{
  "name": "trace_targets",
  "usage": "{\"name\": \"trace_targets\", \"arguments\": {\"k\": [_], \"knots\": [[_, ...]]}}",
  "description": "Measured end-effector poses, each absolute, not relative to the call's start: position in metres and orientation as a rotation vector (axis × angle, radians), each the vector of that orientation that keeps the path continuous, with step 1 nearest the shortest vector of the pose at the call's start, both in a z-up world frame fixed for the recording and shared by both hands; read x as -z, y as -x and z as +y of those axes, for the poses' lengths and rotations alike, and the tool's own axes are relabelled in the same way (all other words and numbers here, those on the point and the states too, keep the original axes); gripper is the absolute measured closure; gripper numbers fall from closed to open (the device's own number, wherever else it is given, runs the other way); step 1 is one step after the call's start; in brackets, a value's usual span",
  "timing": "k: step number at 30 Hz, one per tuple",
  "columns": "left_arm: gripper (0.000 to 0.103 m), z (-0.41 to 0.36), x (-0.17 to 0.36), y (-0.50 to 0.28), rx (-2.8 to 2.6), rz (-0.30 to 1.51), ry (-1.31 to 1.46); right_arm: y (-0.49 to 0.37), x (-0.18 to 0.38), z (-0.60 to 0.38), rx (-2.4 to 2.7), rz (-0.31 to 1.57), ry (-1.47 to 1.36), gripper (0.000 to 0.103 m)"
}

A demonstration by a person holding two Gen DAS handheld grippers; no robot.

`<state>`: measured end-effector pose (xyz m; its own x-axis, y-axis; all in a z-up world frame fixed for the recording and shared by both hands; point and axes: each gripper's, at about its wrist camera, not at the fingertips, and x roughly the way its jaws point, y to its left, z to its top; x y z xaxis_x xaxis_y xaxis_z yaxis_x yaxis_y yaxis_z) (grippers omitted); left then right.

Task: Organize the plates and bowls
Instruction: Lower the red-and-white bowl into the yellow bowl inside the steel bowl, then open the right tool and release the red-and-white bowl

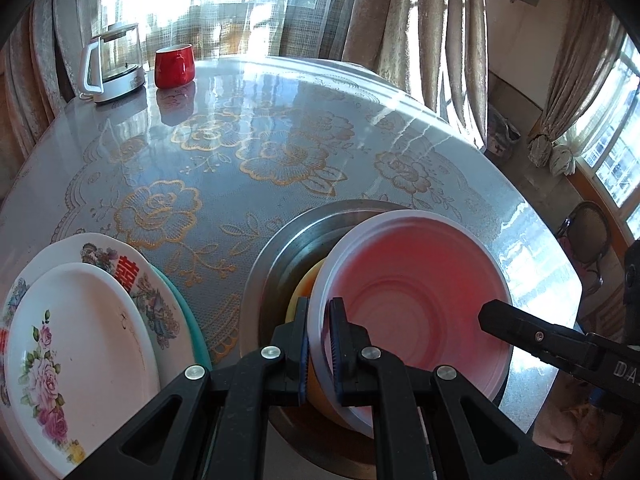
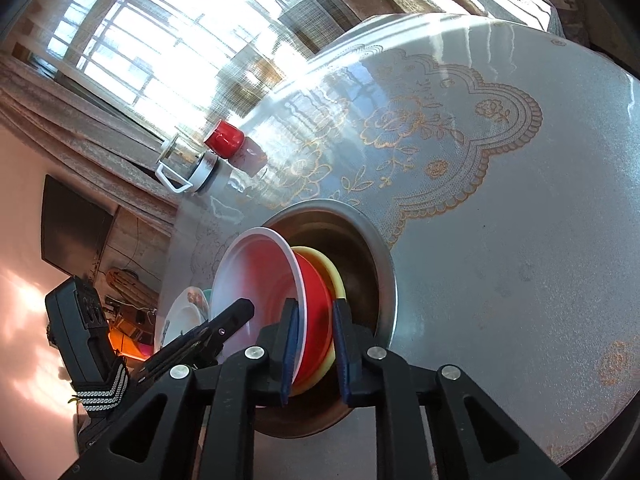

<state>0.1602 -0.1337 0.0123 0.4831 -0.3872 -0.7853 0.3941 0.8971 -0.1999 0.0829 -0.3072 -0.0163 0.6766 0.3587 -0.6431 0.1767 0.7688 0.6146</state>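
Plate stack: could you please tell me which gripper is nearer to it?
Left. The left gripper grips the red bowl's rim beside the plate stack; the right gripper grips the opposite rim.

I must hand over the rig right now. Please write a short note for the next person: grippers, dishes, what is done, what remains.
Left gripper: shut on the rim of the red bowl.
Right gripper: shut on the same bowl's rim at another spot; the yellow bowl's edge may be between its pads too.
Dishes: red bowl held tilted over the yellow bowl, which sits in the steel basin; plates stacked beside the basin.
Done: plates stacked, yellow bowl nested.
Left: settle the red bowl into the yellow one, then release both grippers.
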Motion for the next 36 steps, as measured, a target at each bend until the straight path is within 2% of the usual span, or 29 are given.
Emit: {"name": "trace_targets", "arguments": {"k": [6,22,24,26,28,33,36], "knots": [[0.093,-0.143,-0.009,-0.159,0.480,0.967,-0.022,-0.084,0.014,-0.310,-0.095,0.825,-0.704,0.092],[0.092,-0.148,-0.023,-0.165,0.499,0.989,-0.048,-0.085,0.011,-0.319,-0.079,0.825,-0.720,0.091],[0.088,-0.147,-0.020,-0.164,0.486,0.989,-0.065,-0.087,0.015,-0.318,-0.070,0.840,-0.728,0.089],[0.070,-0.147,-0.018,-0.164,0.489,1.001,-0.066,-0.090,0.018,-0.316,-0.062,0.863,-0.726,0.085],[0.061,-0.144,-0.018,-0.161,0.484,0.992,-0.042,-0.089,0.019,-0.317,-0.061,0.864,-0.739,0.079],[0.061,-0.136,-0.022,-0.155,0.464,0.961,-0.032,-0.085,0.015,-0.320,-0.045,0.857,-0.725,0.079],[0.066,-0.136,-0.019,-0.154,0.463,0.970,-0.048,-0.087,0.017,-0.318,-0.034,0.872,-0.714,0.079]]}}
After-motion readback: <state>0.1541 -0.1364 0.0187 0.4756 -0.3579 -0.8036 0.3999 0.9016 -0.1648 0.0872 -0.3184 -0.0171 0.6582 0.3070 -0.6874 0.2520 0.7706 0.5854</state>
